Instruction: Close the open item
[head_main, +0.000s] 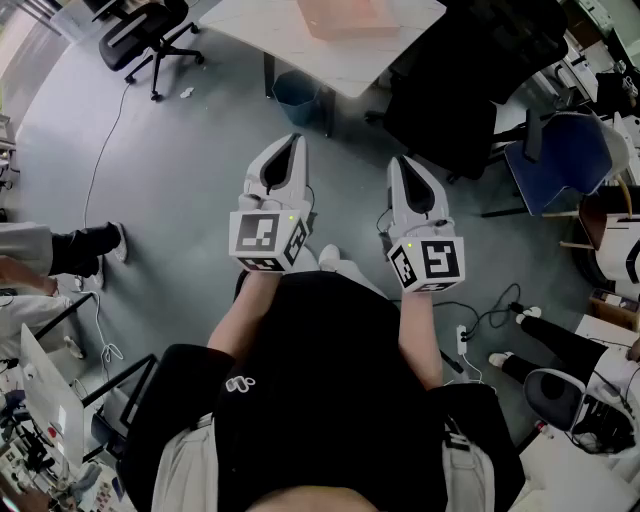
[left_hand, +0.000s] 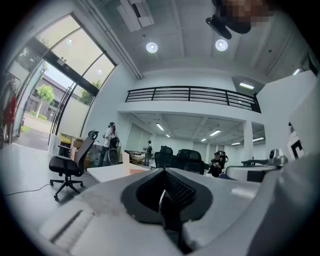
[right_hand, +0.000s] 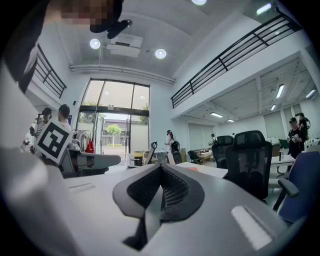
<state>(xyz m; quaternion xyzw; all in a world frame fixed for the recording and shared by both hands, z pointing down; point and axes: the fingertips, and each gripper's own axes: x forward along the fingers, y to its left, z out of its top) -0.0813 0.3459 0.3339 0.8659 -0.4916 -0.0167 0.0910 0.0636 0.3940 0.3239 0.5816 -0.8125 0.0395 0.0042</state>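
Observation:
I stand on a grey floor and hold both grippers in front of my body, pointing ahead. My left gripper (head_main: 293, 141) is shut with nothing between its jaws; its closed tips (left_hand: 163, 172) aim at a far white table. My right gripper (head_main: 399, 163) is also shut and empty (right_hand: 161, 168). A pale pink box-like thing (head_main: 345, 17) lies on the white table (head_main: 300, 40) ahead, well beyond both grippers. It shows as a small pinkish patch (left_hand: 137, 171) in the left gripper view. Whether it is open I cannot tell.
A blue bin (head_main: 297, 97) stands under the table's near edge. A black office chair (head_main: 150, 35) is at far left, dark chairs (head_main: 470, 90) and a blue chair (head_main: 565, 160) at right. Cables and a power strip (head_main: 462, 340) lie on the floor. Other people's legs (head_main: 70, 250) are at left.

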